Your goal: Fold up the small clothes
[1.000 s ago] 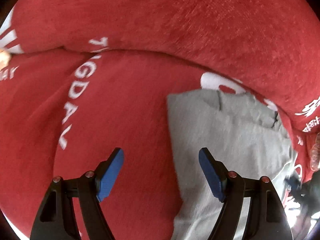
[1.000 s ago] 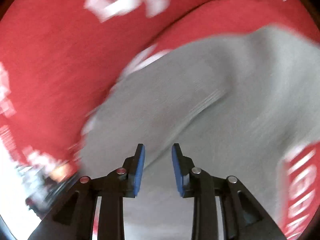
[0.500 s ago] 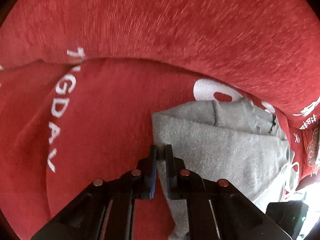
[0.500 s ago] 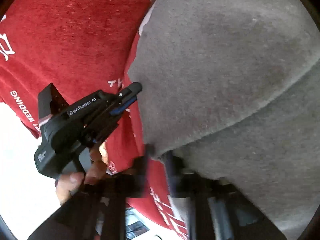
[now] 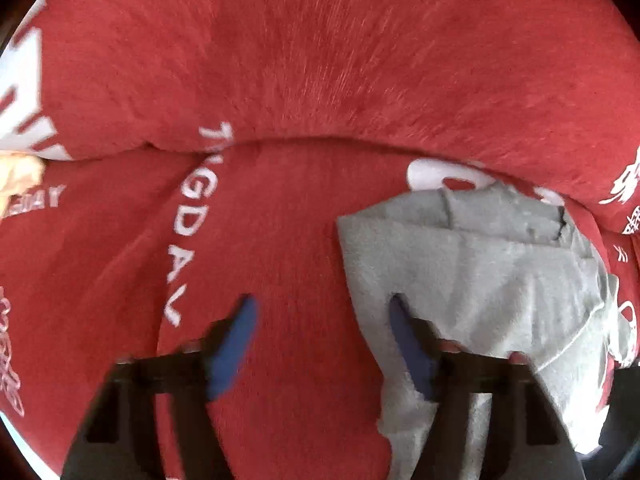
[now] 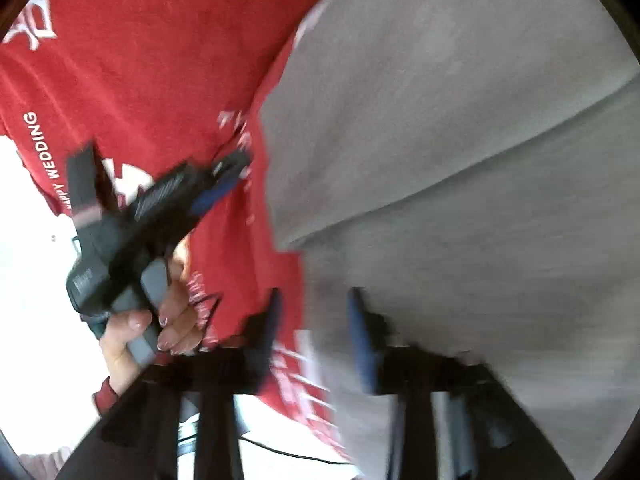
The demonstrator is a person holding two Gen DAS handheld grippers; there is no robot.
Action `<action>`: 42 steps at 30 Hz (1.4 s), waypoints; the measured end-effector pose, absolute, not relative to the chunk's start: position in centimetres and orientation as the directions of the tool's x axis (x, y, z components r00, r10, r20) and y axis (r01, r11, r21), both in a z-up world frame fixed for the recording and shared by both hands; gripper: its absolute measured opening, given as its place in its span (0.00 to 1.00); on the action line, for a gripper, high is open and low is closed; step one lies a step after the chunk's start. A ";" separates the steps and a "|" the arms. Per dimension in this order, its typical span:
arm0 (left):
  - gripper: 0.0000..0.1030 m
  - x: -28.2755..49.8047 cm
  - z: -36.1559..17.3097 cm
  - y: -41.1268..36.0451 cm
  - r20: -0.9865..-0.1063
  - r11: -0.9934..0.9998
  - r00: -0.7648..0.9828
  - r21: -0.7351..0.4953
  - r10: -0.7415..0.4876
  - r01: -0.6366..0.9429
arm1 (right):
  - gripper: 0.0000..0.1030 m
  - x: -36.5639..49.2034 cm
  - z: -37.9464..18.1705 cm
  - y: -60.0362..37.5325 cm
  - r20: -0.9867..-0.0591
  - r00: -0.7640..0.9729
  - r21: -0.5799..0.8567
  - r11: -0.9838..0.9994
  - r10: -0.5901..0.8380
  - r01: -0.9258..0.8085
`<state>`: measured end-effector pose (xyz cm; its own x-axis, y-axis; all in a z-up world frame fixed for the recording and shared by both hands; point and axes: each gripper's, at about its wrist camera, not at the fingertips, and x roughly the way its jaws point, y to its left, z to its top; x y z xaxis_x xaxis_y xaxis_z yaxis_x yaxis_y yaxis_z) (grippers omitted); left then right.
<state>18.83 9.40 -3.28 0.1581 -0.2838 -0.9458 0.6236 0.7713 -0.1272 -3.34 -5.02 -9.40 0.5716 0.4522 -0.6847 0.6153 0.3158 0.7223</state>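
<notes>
A small grey garment [image 5: 472, 280] lies folded over on a red plush blanket [image 5: 280, 80], at the right of the left wrist view. My left gripper [image 5: 320, 344] is open and empty, its right finger at the garment's left edge. In the right wrist view the garment [image 6: 460, 120] fills the right side, with a fold line across it. My right gripper [image 6: 316, 340] is open over the garment's left edge, blurred by motion. The left gripper [image 6: 224, 176] also shows in the right wrist view, held by a hand.
The red blanket carries white lettering [image 5: 180, 240] and bulges up behind the garment. Its edge [image 6: 48, 168] drops off at the left of the right wrist view, with bright floor beyond. A cable [image 6: 280, 452] lies below.
Both grippers were shut on the garment's edge half a second ago and have opened, letting it go. The left gripper has backed away to the left.
</notes>
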 end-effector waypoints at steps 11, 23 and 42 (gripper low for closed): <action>0.69 14.0 -5.6 8.2 -0.967 0.800 0.045 -0.179 -0.249 0.573 | 0.13 -13.1 -8.2 -23.0 -0.851 0.525 0.523 0.071 -0.006 0.849; 0.69 20.8 -6.9 6.8 -0.935 0.800 -0.088 -0.341 -0.344 0.493 | 0.10 -16.7 -6.5 -19.7 -0.876 0.479 0.479 0.226 0.056 0.849; 0.08 20.3 -6.8 4.2 -0.952 0.731 0.081 -0.170 -0.295 0.661 | 0.11 -10.0 -7.5 -9.0 -0.823 0.468 0.568 0.417 0.323 0.710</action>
